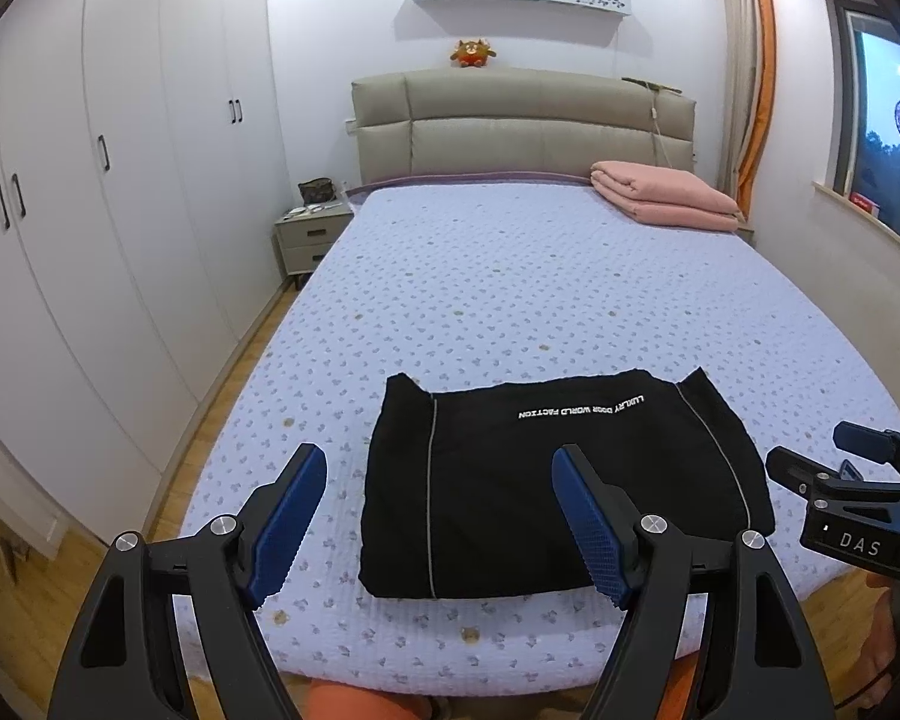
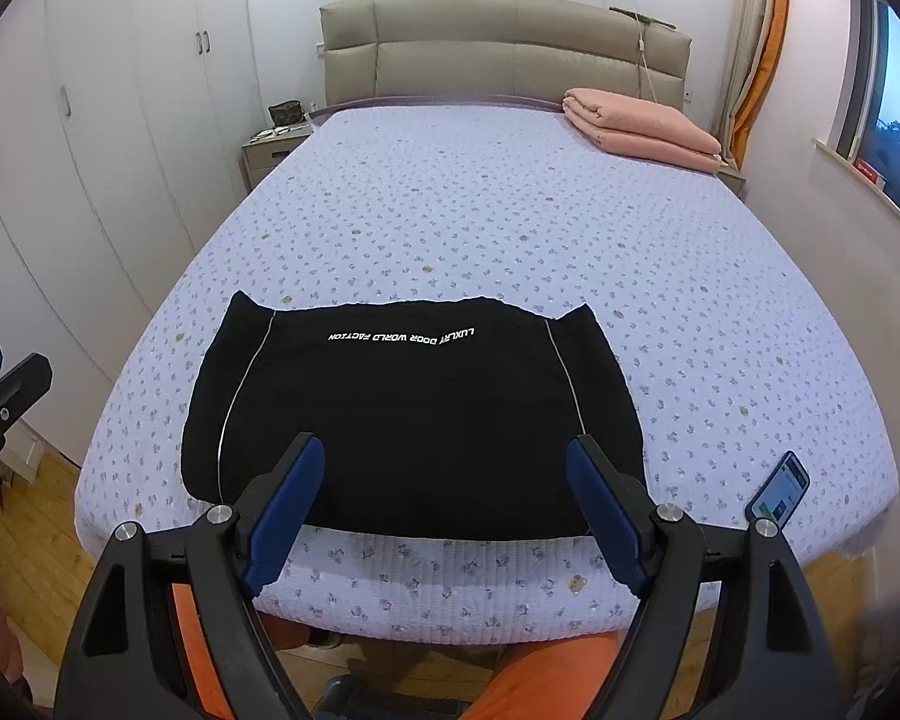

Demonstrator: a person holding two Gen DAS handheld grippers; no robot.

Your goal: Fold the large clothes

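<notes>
Bedroom, floral quilted bed (image 1: 510,276) filling the view. Left gripper (image 1: 438,525) spread wide, holding nothing; right gripper (image 2: 444,510) likewise wide and empty. Black garment (image 2: 414,414) lies folded flat near the bed's foot edge, phone (image 2: 780,489) beside it. Pink blanket (image 1: 666,195) folded by the headboard (image 1: 522,120).

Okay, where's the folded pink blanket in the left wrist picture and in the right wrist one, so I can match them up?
Left wrist view: the pink blanket lies at the bed's far right corner, right of centre, below the headboard.
Right wrist view: the pink blanket is upper right, same corner.
Shared landmark: the black garment with white lettering at the near edge.
</notes>
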